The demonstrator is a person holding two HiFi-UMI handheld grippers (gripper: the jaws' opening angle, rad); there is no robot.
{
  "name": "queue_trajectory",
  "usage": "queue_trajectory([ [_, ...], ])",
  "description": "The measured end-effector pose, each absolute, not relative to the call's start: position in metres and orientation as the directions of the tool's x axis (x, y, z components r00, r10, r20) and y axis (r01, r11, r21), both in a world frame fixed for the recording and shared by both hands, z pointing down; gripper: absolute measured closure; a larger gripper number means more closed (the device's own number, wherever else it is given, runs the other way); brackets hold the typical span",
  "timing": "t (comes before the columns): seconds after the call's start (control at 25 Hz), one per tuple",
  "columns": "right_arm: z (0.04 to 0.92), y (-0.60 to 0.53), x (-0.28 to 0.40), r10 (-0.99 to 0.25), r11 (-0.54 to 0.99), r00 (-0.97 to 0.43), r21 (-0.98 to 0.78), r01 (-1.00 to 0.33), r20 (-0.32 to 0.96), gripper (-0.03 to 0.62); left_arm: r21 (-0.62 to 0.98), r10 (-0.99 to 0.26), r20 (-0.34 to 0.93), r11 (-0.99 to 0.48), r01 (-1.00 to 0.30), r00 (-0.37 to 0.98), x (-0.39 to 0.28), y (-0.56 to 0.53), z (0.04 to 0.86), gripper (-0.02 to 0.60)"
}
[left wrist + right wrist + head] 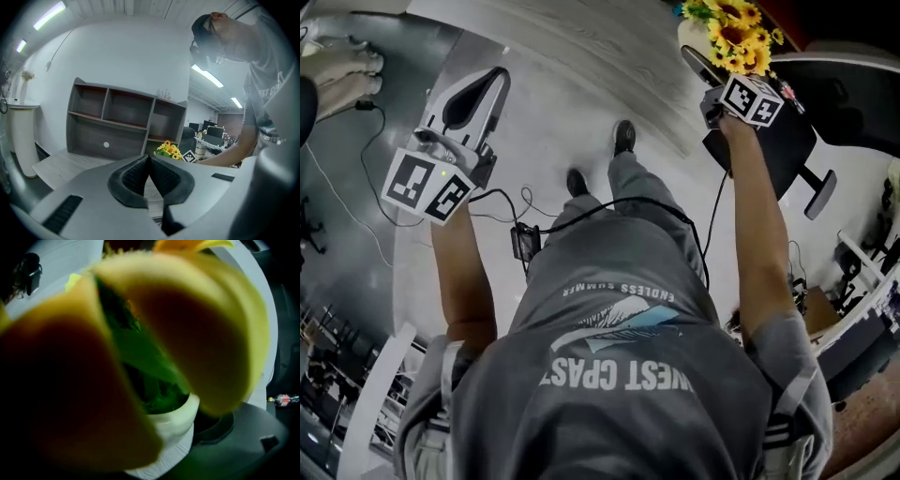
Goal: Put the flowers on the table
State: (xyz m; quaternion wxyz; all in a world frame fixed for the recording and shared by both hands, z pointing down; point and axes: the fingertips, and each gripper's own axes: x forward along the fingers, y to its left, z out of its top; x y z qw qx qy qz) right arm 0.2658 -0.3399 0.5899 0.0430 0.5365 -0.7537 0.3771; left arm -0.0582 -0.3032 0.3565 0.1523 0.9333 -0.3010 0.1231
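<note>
Filling the right gripper view, blurred yellow sunflower petals point(201, 333) hiding one jaw, right gripper point(710, 80) clenched on the small white flowerpot point(172, 422), blooms held near the pale wood-grain table point(600, 52) edge, left gripper point(483, 94) pressed closed, empty, above grey floor point(356, 187).

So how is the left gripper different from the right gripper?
The left gripper is shut on nothing; the right gripper has the flower pot between its jaws. The left gripper is far from the flowers; the right gripper is right at them. Both carry marker cubes.
</note>
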Motion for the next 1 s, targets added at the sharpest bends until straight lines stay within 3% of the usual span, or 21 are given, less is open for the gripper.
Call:
queue_trajectory([
  [1.0,0.676,-0.352,0.298,-0.686,0.084,-0.193,-0.187,-0.979,0.702,0.072,0.228,-0.547,0.353,-0.737,-0.637,0.759,-0.079,-0.312,0.378,0.565],
])
